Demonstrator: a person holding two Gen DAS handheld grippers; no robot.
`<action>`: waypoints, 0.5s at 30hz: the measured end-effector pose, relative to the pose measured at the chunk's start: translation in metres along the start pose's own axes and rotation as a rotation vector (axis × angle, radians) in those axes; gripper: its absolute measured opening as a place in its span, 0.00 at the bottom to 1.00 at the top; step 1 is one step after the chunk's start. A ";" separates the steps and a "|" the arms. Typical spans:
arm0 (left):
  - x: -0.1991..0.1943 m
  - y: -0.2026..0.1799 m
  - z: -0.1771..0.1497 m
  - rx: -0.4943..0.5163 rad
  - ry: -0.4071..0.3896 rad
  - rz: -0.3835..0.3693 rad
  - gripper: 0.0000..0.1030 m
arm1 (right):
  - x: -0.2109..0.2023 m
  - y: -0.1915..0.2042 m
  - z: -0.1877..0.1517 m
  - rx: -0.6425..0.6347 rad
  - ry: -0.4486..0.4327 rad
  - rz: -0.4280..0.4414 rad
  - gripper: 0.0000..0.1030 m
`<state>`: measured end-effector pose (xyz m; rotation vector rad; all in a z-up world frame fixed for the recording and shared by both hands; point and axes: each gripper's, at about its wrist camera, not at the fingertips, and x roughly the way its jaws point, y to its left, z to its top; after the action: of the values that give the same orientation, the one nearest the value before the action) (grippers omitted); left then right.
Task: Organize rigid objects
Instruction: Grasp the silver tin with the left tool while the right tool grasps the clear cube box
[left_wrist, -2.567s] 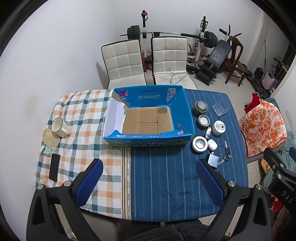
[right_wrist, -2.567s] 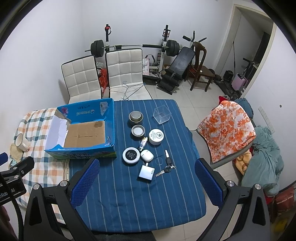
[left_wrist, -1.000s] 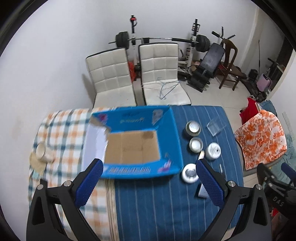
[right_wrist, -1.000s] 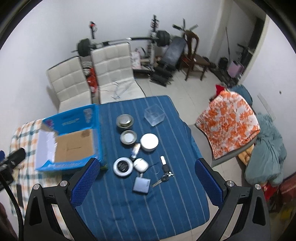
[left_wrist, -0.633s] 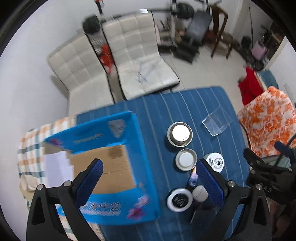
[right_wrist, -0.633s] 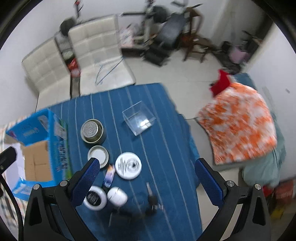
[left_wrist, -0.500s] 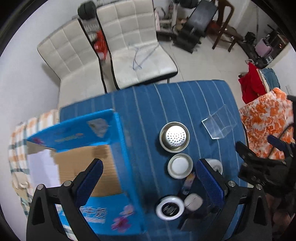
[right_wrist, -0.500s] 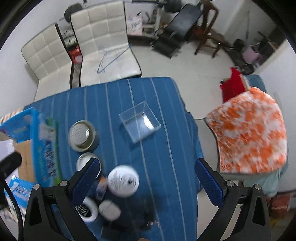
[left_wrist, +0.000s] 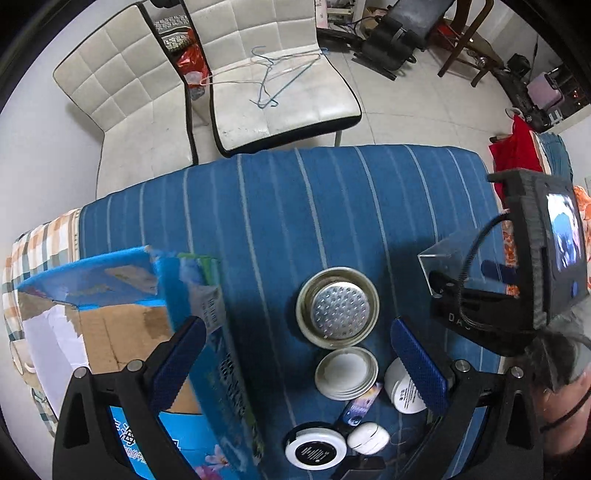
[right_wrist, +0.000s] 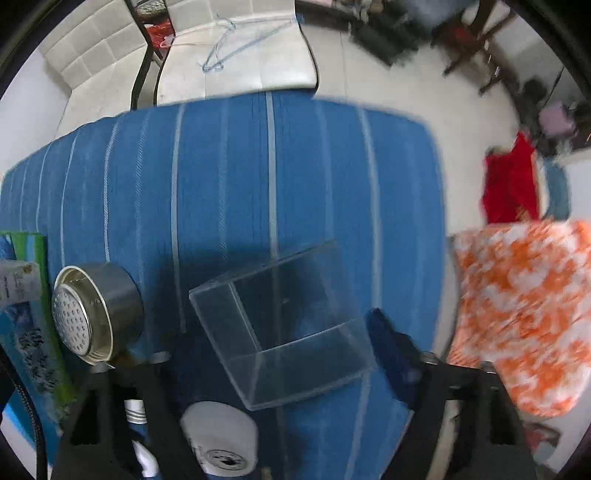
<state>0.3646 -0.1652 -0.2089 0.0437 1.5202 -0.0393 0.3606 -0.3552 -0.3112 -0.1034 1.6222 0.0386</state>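
An open blue cardboard box (left_wrist: 110, 325) stands on the left of the table. Beside it lie a perforated metal cup (left_wrist: 338, 307), a metal lid (left_wrist: 346, 373), a white round tin (left_wrist: 404, 391), a small tube (left_wrist: 360, 404), a black-and-white disc (left_wrist: 316, 450) and a white earbud case (left_wrist: 368, 437). My left gripper (left_wrist: 295, 363) is open above the cup and lid. My right gripper (right_wrist: 280, 354) is open, its fingers either side of a clear plastic box (right_wrist: 284, 325). The cup (right_wrist: 92, 310) and white tin (right_wrist: 221, 439) also show in the right wrist view.
The table has a blue striped cloth (left_wrist: 332, 206) and a checked cloth (left_wrist: 33, 243) at the left. Two white chairs (left_wrist: 258, 81) stand behind it, hangers on one seat. An orange patterned cloth (right_wrist: 524, 314) lies to the right. Gym gear is further back.
Both grippers have dropped from high above the table and moved forward and right. The left now hovers over the metal cup; the right has come down around the clear plastic box.
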 end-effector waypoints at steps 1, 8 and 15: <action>0.003 -0.003 0.003 0.008 0.006 0.000 1.00 | 0.001 -0.006 -0.002 0.028 -0.002 0.016 0.72; 0.024 -0.020 0.016 0.064 0.033 0.012 1.00 | 0.002 -0.048 -0.030 0.173 0.032 -0.009 0.69; 0.072 -0.033 0.021 0.099 0.148 0.051 1.00 | -0.001 -0.064 -0.060 0.223 0.073 -0.007 0.68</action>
<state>0.3872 -0.1996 -0.2799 0.1680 1.6632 -0.0719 0.3072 -0.4237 -0.3049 0.0619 1.6882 -0.1526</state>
